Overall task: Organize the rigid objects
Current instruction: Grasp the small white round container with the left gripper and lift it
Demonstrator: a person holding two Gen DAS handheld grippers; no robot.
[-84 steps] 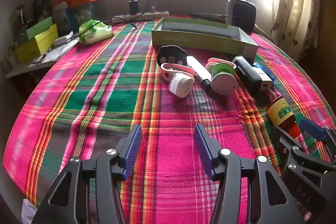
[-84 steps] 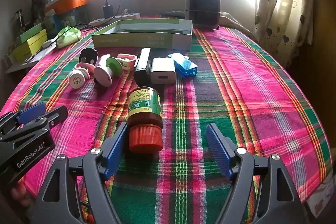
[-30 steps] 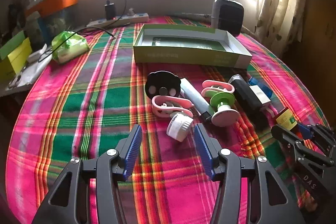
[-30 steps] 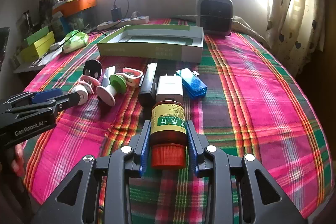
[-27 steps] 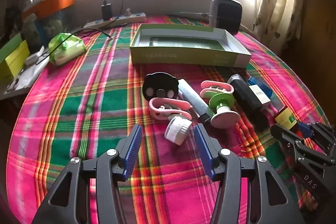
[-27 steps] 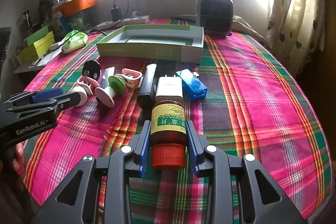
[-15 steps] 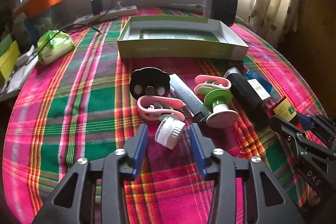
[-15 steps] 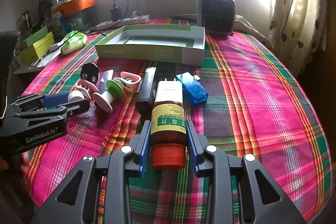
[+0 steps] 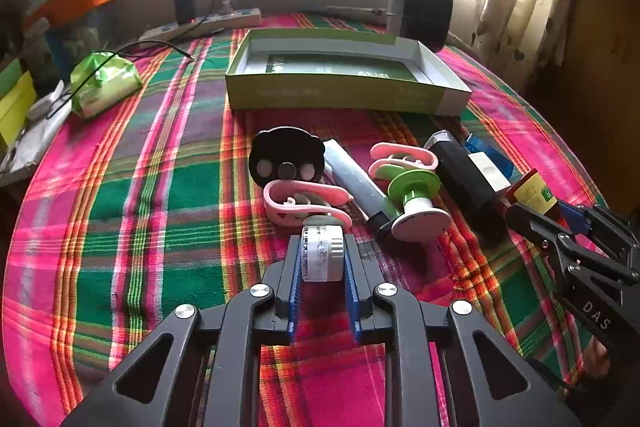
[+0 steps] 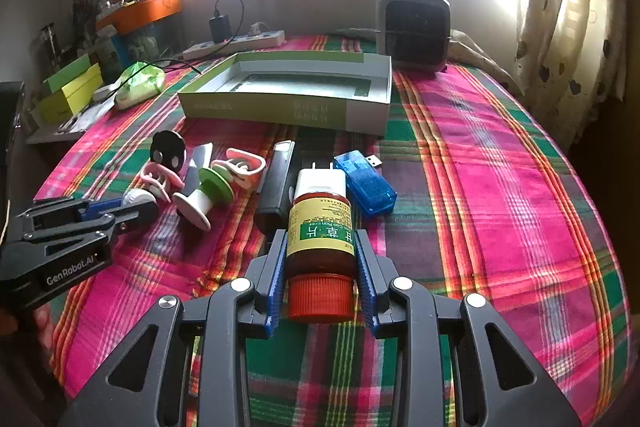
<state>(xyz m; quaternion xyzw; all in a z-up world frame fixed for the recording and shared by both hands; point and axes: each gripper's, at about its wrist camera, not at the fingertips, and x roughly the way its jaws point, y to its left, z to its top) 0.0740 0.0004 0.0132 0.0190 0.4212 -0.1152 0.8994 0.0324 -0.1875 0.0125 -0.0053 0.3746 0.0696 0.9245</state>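
- While the small white ribbed cap (image 9: 322, 259) sits clamped between the blue pads of the left gripper (image 9: 322, 269), whose jaws have just been closing onto it, the right gripper (image 10: 321, 269) holds the brown pill bottle (image 10: 321, 239) narrowly at its waist.
- Both pieces are low over the plaid cloth (image 9: 132, 211), near the row of loose items: pink clip (image 9: 304, 201), green-and-white spool (image 9: 416, 201), black case (image 10: 276, 187), white charger (image 10: 322, 181), blue USB reader (image 10: 366, 183).
- Judged step: both picks made; next is lifting and carrying them to the open green box (image 9: 344, 75) beyond the row, clearing its near wall.
- The bottle's long axis runs along the fingers, orange cap (image 10: 321, 297) toward the camera, base toward the box.
- The white cap lies with its round faces against the pads.
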